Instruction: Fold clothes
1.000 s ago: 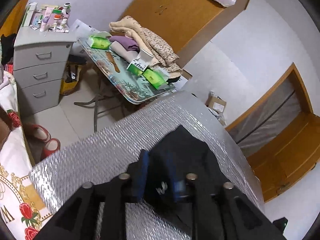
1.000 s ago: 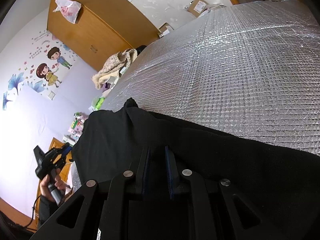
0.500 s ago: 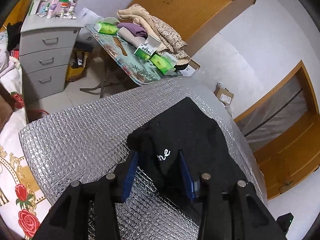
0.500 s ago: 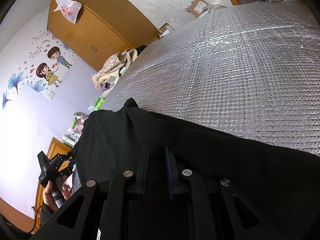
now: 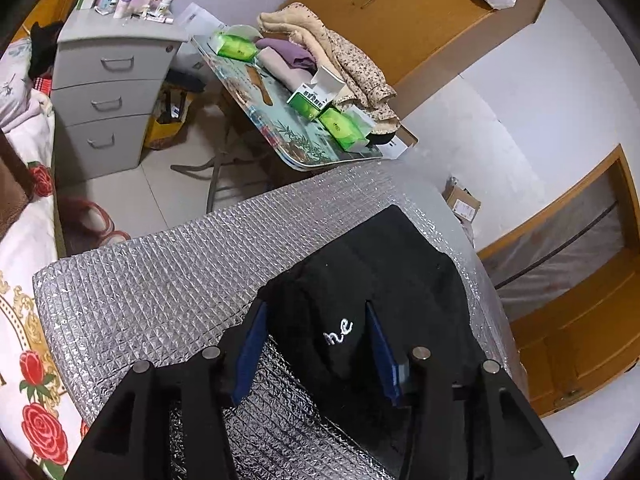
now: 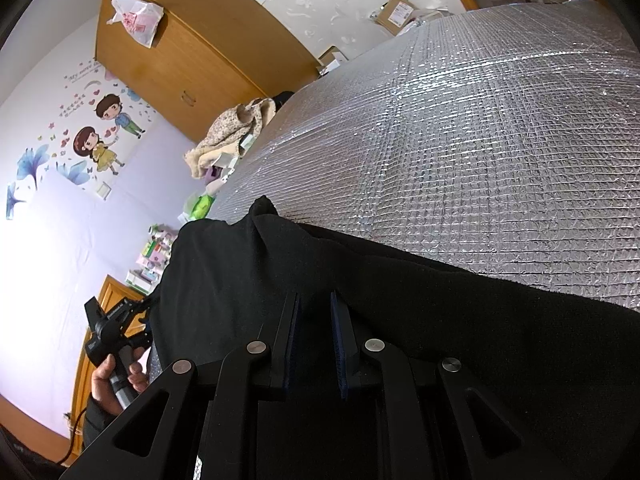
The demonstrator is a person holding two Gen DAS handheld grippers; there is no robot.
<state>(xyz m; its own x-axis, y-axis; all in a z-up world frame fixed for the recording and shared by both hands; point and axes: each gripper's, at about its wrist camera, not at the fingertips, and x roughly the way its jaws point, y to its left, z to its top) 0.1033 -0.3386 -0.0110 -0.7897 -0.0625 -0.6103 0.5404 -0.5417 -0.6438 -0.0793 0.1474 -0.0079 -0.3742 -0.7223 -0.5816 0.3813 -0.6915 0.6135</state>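
Since a second ago the left tool has spread wide, releasing the black garment onto the silver quilted mat; right tool clenches it.

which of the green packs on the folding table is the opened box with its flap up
The middle one, the green-and-white box with its white flap raised, beside the folded clothes. The green pack at the table's far end and the green pack at its near end are closed soft packets.
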